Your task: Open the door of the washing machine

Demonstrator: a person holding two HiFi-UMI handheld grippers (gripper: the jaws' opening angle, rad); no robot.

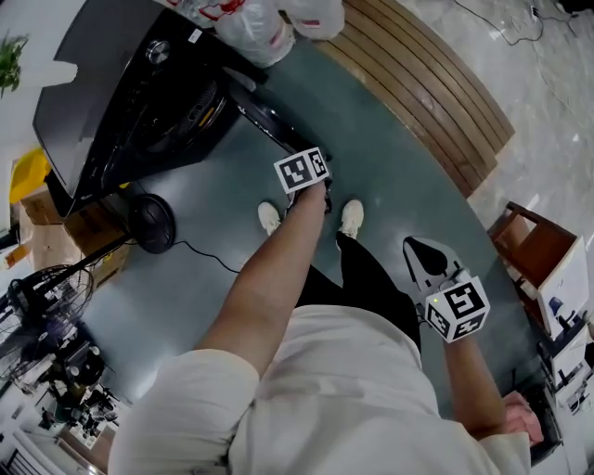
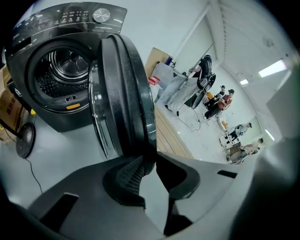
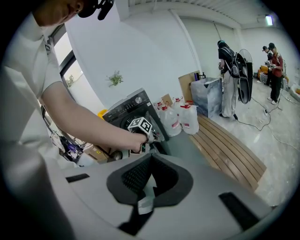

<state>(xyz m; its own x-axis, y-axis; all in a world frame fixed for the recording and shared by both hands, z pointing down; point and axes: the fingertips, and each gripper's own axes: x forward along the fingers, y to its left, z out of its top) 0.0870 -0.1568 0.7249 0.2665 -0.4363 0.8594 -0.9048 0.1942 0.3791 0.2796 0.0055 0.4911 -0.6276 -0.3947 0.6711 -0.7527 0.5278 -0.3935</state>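
A dark front-loading washing machine (image 1: 130, 102) stands at the upper left, and its steel drum (image 2: 68, 70) shows through the open mouth. The round door (image 2: 124, 93) is swung out toward me. In the head view the door (image 1: 264, 116) runs as a dark strip from the machine to my left gripper (image 1: 299, 156). In the left gripper view, my left gripper (image 2: 150, 162) is shut on the door's outer edge. My right gripper (image 1: 419, 252) hangs by my right side, away from the machine. In its own view the right gripper (image 3: 150, 163) is shut with nothing in it.
Plastic water jugs (image 1: 255, 28) stand to the machine's right. A curved wooden slatted platform (image 1: 427, 83) runs along the right. A black round fan (image 1: 153, 223) with a cable lies on the floor at left. A wooden crate (image 1: 538, 246) sits at right. People (image 2: 220, 101) stand far off.
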